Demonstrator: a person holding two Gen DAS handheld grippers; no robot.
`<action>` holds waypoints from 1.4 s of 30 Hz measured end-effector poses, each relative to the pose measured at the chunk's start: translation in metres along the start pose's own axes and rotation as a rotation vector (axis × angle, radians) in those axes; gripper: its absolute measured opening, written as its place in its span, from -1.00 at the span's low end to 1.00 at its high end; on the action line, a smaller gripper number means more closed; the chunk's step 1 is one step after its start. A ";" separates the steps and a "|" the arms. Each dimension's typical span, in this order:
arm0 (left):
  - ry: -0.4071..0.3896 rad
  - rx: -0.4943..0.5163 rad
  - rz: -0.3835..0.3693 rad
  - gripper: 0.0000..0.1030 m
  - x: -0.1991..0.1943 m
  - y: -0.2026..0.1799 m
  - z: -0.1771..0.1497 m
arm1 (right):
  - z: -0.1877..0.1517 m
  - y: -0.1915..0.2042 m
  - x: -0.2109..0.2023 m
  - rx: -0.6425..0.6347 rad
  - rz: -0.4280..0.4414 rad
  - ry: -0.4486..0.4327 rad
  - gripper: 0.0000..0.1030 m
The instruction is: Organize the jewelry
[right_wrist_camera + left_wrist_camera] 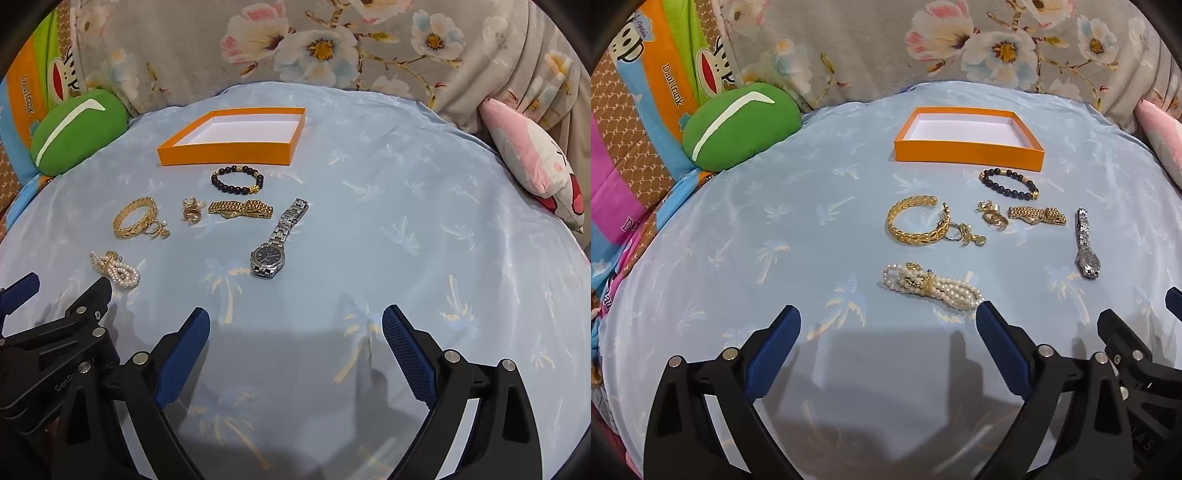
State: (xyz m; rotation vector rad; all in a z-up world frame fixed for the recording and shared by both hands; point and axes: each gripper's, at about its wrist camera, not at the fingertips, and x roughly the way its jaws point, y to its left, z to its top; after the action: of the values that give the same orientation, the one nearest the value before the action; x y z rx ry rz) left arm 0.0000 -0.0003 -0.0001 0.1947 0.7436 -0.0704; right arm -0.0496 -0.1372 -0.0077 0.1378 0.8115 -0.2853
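Note:
An empty orange box with a white inside sits at the back of the light blue bedsheet. In front of it lie a black bead bracelet, a gold bangle, gold earrings, a gold watch band, a silver watch and a pearl bracelet. My left gripper is open, just short of the pearl bracelet. My right gripper is open and empty, short of the silver watch.
A green cushion and a striped cartoon blanket lie at the left. A floral blanket runs along the back. A pink and white pillow lies at the right.

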 end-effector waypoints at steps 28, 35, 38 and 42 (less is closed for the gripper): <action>0.007 -0.005 -0.006 0.80 0.000 0.000 0.000 | -0.002 0.002 0.000 -0.008 -0.012 -0.011 0.80; 0.008 -0.005 -0.005 0.80 0.000 0.000 0.000 | -0.002 0.003 0.000 -0.009 -0.014 -0.011 0.80; 0.008 -0.005 -0.005 0.80 0.000 0.000 0.000 | -0.002 0.003 0.000 -0.010 -0.014 -0.011 0.80; 0.008 -0.005 -0.006 0.80 0.000 0.000 0.000 | -0.002 0.003 0.000 -0.010 -0.014 -0.011 0.80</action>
State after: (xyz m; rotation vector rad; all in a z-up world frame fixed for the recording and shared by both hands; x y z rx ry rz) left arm 0.0000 -0.0001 0.0001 0.1883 0.7525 -0.0733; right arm -0.0503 -0.1339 -0.0092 0.1212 0.8035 -0.2948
